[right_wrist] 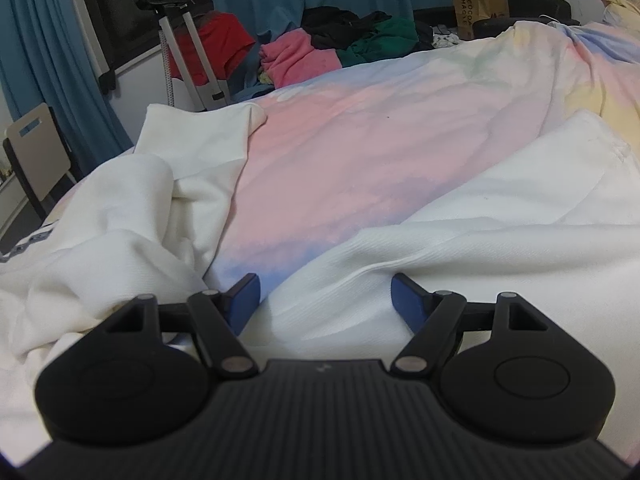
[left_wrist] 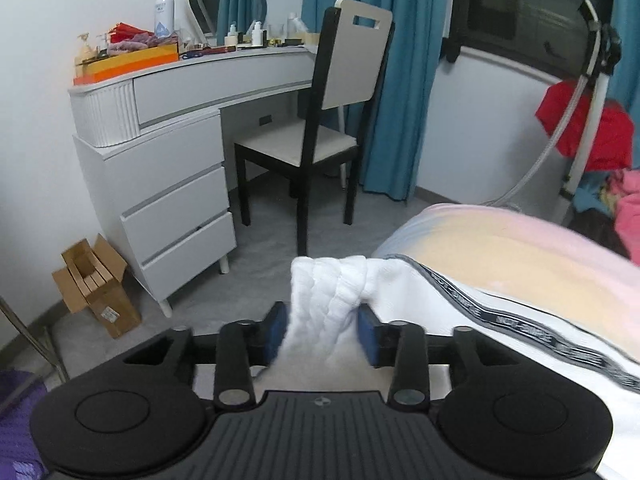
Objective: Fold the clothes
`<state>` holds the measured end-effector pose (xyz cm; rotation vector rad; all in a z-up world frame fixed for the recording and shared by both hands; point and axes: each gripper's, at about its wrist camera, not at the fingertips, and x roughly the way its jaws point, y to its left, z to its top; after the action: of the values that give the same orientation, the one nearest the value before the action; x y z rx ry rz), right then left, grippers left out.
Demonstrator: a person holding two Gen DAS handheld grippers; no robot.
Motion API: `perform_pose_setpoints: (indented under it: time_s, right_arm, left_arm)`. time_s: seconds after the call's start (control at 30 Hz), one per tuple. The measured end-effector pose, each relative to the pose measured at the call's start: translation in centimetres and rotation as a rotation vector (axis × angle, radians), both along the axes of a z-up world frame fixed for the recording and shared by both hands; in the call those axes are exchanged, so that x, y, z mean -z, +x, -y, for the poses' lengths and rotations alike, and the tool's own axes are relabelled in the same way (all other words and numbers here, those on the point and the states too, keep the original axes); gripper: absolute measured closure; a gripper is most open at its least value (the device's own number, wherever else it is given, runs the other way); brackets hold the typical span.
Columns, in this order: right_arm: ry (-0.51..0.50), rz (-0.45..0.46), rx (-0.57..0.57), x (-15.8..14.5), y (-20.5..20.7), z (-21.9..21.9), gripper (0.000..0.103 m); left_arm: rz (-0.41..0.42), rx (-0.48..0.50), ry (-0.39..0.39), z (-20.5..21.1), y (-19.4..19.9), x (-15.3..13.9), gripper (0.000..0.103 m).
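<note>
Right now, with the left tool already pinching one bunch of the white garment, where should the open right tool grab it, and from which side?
The right tool is open just above a raised fold of the white garment on the bed. I'd pinch that ridge, coming straight down and forward. The fold stands proud of the bed, so both fingers can probably straddle it. The left tool holds a bunched edge.
</note>
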<state>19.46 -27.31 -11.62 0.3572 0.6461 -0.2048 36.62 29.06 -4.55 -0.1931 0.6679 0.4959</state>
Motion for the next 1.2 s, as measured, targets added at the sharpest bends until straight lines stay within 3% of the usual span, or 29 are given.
perform_pose_setpoints:
  time_s: [0.07, 0.23, 0.43, 0.6, 0.77, 0.87, 1.0, 1.2]
  right_arm:
    - [0.002, 0.002, -0.005, -0.1, 0.0, -0.1, 0.027]
    - [-0.003, 0.031, -0.020, -1.0, -0.8, -0.5, 0.028]
    - [-0.029, 0.082, -0.041, -2.3, -2.3, -0.9, 0.029]
    - [-0.035, 0.102, -0.058, -2.9, -3.5, -1.1, 0.029]
    - [-0.027, 0.117, -0.067, -3.2, -4.7, -1.1, 0.029]
    - [-0.022, 0.126, -0.072, -3.4, -5.3, -1.2, 0.029]
    - [-0.016, 0.135, -0.075, -3.6, -6.2, -1.2, 0.029]
    - [-0.028, 0.118, -0.017, -3.7, -6.1, -0.8, 0.029]
  left_arm:
    - [0.011, 0.008, -0.010, 0.8, -1.3, -0.7, 0.028]
    - [0.083, 0.118, -0.113, 3.4, -6.5, -3.9, 0.022]
    - [0.134, 0.256, -0.045, 11.2, -14.3, -6.1, 0.020]
    - [0.177, 0.372, -0.079, 19.0, -21.9, -4.5, 0.020]
    - [0.192, 0.451, -0.128, 23.7, -25.9, -2.8, 0.020]
    - [0.224, 0.481, -0.065, 25.5, -27.7, -1.8, 0.020]
    - [0.221, 0.551, -0.088, 26.7, -28.4, 0.4, 0.018]
    - [0.169, 0.599, -0.050, 27.6, -26.8, 3.1, 0.018]
